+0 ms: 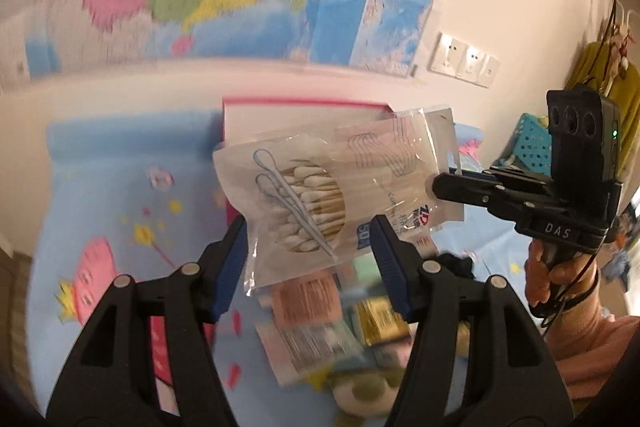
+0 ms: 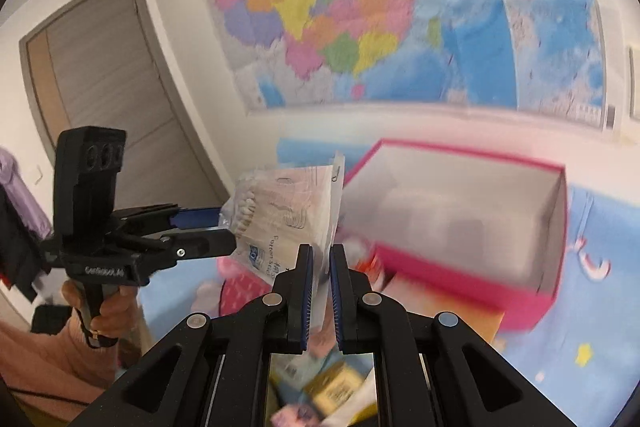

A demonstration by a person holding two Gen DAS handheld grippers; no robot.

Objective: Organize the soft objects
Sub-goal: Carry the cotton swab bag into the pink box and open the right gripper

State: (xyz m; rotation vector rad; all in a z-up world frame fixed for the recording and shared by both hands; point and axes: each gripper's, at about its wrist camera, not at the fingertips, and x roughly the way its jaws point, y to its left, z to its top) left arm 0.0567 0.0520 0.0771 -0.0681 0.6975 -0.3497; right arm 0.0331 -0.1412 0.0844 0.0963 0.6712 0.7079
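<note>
We find the cotton swab bag (image 1: 316,195) in the air, pinched at its top edge by the right gripper (image 2: 319,291). The left gripper (image 1: 308,259) stands open around its lower end. The pink box (image 2: 460,211) lies just beyond, nearer the right.

Blurred packets (image 1: 316,327) below the swab bag (image 1: 316,195).

A clear bag of cotton swabs (image 1: 320,199) hangs in the air, pinched at its top edge by the right gripper (image 1: 438,187). The left gripper (image 1: 310,251) gapes wide below it, above a pink box (image 1: 280,111).
</note>
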